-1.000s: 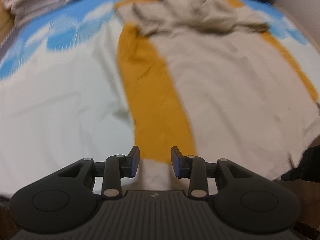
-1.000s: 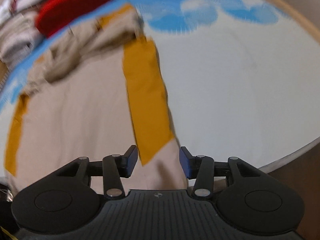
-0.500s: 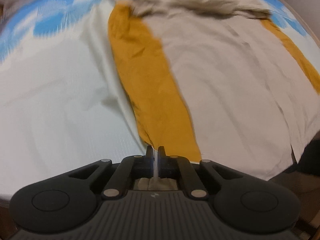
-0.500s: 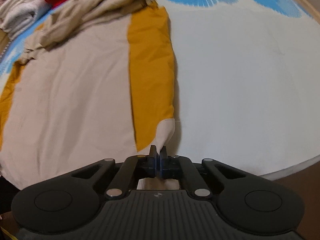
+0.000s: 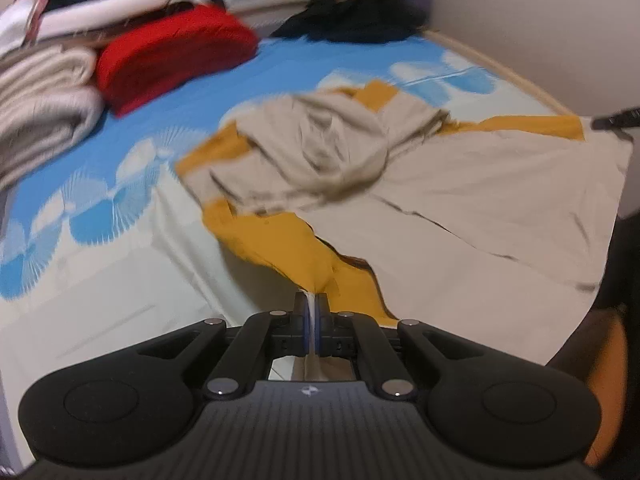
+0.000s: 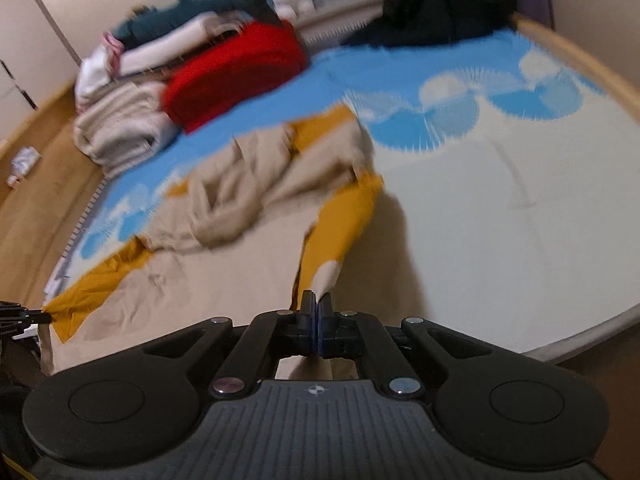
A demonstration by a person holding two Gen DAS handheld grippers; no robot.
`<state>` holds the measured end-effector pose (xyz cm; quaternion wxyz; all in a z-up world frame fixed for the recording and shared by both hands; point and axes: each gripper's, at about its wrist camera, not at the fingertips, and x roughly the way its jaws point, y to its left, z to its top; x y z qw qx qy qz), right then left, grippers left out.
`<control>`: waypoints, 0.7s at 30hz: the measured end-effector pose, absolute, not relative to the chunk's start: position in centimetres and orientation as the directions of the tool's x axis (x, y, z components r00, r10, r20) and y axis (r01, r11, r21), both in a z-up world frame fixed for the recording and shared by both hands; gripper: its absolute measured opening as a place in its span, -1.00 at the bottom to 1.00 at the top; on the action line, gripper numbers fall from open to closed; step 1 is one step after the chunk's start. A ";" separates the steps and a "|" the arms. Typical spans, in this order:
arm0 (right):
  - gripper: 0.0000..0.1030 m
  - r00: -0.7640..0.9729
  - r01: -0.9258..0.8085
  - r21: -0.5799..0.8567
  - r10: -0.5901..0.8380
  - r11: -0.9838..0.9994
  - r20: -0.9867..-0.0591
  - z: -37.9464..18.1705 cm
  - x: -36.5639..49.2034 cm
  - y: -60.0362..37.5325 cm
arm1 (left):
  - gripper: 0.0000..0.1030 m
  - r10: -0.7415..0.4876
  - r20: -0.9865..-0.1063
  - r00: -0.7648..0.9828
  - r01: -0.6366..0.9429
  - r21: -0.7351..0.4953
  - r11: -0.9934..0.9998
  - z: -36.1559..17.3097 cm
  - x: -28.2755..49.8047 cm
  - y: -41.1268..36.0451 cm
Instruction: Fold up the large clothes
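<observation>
A large beige garment (image 5: pixel 480 204) (image 6: pixel 208 288) with mustard-yellow side panels (image 5: pixel 288 244) (image 6: pixel 340 220) lies spread on the bed, its top end bunched in a heap (image 5: pixel 320 152). My left gripper (image 5: pixel 310 312) is shut on the hem at one near corner and holds it off the bed. My right gripper (image 6: pixel 316 312) is shut on the other near corner, where beige cloth runs up between its pads. The right gripper's tip (image 5: pixel 616 120) shows at the right edge of the left wrist view, the left gripper's tip (image 6: pixel 16 316) at the left edge of the right wrist view.
The bed sheet (image 5: pixel 100 280) is pale with blue fan prints. At the bed's far end lie a red folded bundle (image 5: pixel 172 56), grey-white folded blankets (image 5: pixel 44 96) and dark clothes (image 5: pixel 360 16). A wooden bed rim (image 6: pixel 580 64) runs along the right. Wooden floor (image 6: pixel 36 176) lies to the left.
Both grippers went from open over the hem to shut on its two corners. They then rose with the cloth, and the views now take in the far end of the bed.
</observation>
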<state>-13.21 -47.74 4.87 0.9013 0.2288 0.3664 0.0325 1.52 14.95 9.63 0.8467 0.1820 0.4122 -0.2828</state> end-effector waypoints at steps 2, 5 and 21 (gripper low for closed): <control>-1.00 0.762 0.101 0.462 0.230 0.881 -0.605 7.1 -15.8 -48.3 | -0.96 -0.349 -0.788 0.507 0.642 0.076 0.763 11.5 0.6 15.6; -1.00 0.806 0.090 0.498 0.231 0.862 -0.545 9.7 -18.2 -49.2 | -0.96 -0.379 -0.765 0.520 0.617 0.030 0.786 12.8 1.5 16.5; -0.85 0.751 0.366 0.499 0.068 0.785 -0.657 -4.0 16.7 -55.1 | -0.75 -0.211 -0.825 0.524 0.082 -0.198 0.977 -3.7 37.7 16.2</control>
